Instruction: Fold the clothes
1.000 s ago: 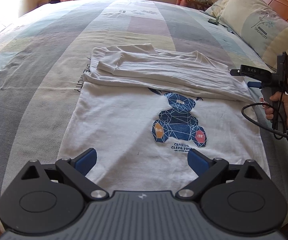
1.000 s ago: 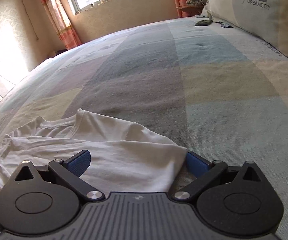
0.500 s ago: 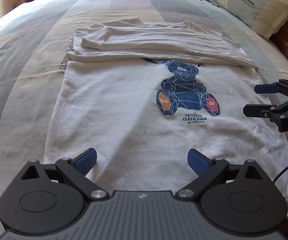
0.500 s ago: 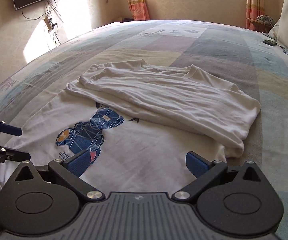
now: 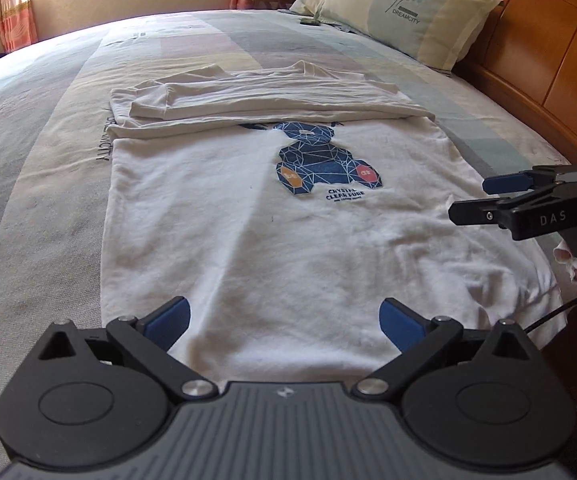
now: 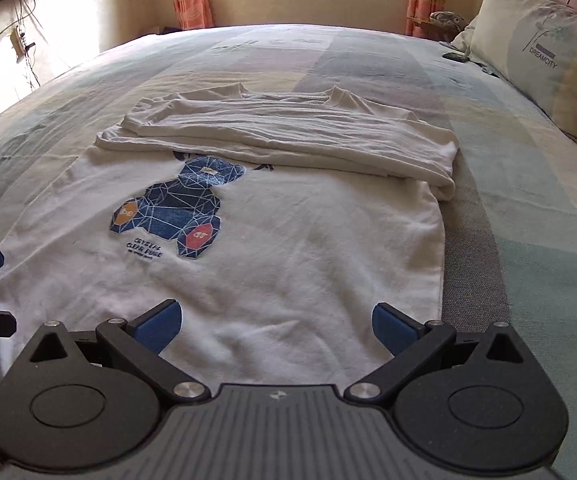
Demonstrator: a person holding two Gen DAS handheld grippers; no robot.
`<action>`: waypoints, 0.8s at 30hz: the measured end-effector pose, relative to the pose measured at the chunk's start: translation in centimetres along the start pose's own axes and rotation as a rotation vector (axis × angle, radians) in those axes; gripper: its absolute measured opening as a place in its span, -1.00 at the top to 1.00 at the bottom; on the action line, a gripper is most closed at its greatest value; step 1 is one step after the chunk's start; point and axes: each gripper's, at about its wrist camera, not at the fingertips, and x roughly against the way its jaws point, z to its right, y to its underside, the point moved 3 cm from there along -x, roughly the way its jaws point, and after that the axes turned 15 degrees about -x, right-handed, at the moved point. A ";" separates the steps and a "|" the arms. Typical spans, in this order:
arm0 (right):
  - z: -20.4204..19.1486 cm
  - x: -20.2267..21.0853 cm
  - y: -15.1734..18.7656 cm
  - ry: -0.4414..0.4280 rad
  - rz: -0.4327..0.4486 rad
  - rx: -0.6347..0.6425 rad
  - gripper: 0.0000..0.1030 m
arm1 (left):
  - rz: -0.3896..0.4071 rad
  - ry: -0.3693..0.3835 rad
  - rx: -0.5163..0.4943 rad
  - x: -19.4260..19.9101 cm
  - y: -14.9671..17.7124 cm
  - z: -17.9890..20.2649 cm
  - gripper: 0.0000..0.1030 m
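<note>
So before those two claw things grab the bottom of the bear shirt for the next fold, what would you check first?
1. Left gripper open: ok, jaws wide apart.
2. Right gripper open: ok, nothing between its jaws.
3. Both near the hem of the white T-shirt: ok; whether they touch the cloth, cannot tell.
4. Top part with sleeves folded down: ok, it covers the top of the bear print.
5. Cloth smooth: not ok, wrinkles near the right hem corner.
6. Bedspread bare beyond the shirt: ok; pillow sits well off.
</note>
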 end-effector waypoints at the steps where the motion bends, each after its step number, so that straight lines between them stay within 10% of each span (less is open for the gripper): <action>1: -0.5 0.6 0.8 -0.007 0.005 -0.008 -1.00 | -0.004 0.001 0.015 0.1 0.8 0.0 -0.96; 14: -2.0 2.8 10.2 0.069 0.224 0.014 -1.00 | 0.191 -0.041 -0.040 3.8 6.0 2.5 -0.98; 19: -2.0 3.6 11.0 0.093 0.261 -0.004 -1.00 | 0.145 -0.193 -0.026 3.7 7.6 1.5 -0.98; 24: -1.1 5.7 13.6 0.088 0.285 -0.013 -1.00 | 0.236 -0.117 0.021 6.1 7.3 1.6 -0.98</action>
